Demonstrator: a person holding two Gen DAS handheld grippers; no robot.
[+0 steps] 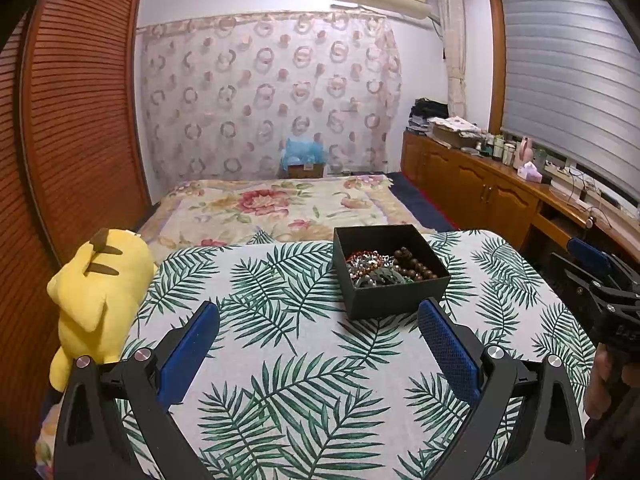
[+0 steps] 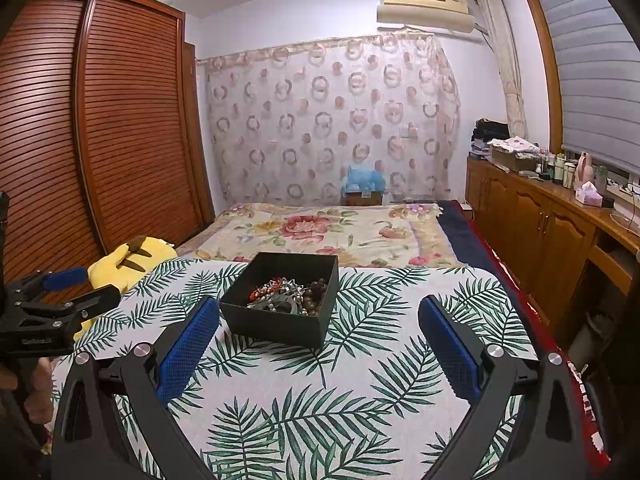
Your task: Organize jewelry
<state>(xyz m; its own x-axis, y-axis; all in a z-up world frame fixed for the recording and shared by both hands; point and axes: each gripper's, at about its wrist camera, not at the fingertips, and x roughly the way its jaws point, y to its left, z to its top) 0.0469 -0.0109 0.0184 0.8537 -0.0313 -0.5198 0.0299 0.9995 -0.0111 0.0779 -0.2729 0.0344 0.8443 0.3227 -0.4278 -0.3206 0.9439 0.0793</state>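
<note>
Two grippers, both mine, both spread wide with nothing between the blue pads. The left gripper [image 1: 320, 316] hangs low over the leaf-print tablecloth [image 1: 280, 344]; the right gripper [image 2: 320, 316] does the same on the other side. The black box [image 1: 390, 270] sits toward the far edge of the table — at about one o'clock from my left tongs, at eleven o'clock from my right. Inside lies a tangle of jewelry [image 1: 380, 266]: dark wooden beads [image 1: 416, 266] on one side, a red-orange strand [image 2: 266, 290] and silvery, greenish pieces heaped against it. Nothing lies out on the cloth yet, so I judge the sorting has barely begun. The next move, as I see it, calls for steadying the box wall with one gripper and narrowing the other to tease a single strand free — the heap looks knotted, so a slow lift.

A yellow plush toy [image 1: 96, 288] lies at nine o'clock, off the table's edge.
</note>
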